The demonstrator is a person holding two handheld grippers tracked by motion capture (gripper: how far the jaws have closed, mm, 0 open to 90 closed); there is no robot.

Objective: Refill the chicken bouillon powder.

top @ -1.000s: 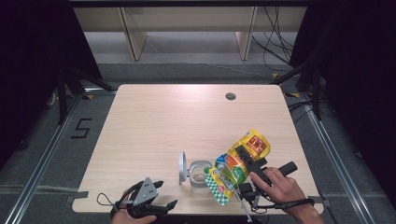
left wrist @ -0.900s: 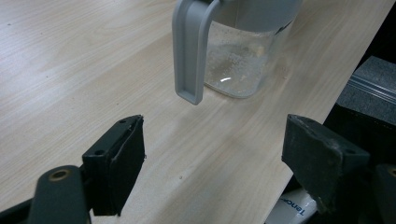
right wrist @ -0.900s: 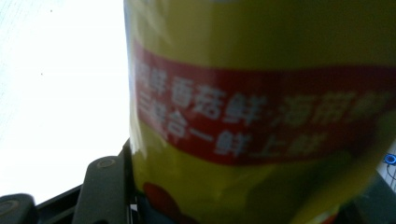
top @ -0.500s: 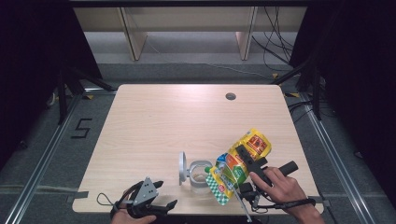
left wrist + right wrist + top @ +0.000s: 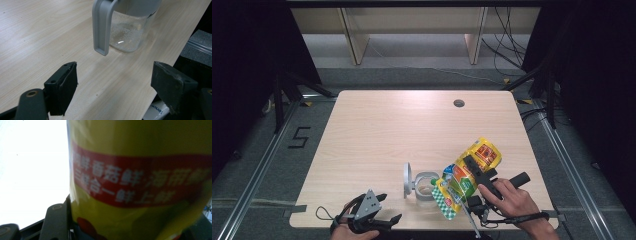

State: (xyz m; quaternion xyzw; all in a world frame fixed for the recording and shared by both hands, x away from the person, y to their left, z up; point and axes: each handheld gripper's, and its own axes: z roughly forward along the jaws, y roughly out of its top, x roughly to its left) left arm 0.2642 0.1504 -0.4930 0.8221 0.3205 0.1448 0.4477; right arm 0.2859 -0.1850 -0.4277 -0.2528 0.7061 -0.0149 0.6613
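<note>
Yellow foil pouch with a red band is clamped in the right gripper, tilted over the clear plastic jug with a grey handle, near the light wood counter's front edge. Left gripper hovers at that front edge, jaws spread wide and empty, its view facing the jug's handle. Far and left portions of the counter lie bare.

Yellow pouch lettering blurred, top and right side (cropped) unseen
</note>
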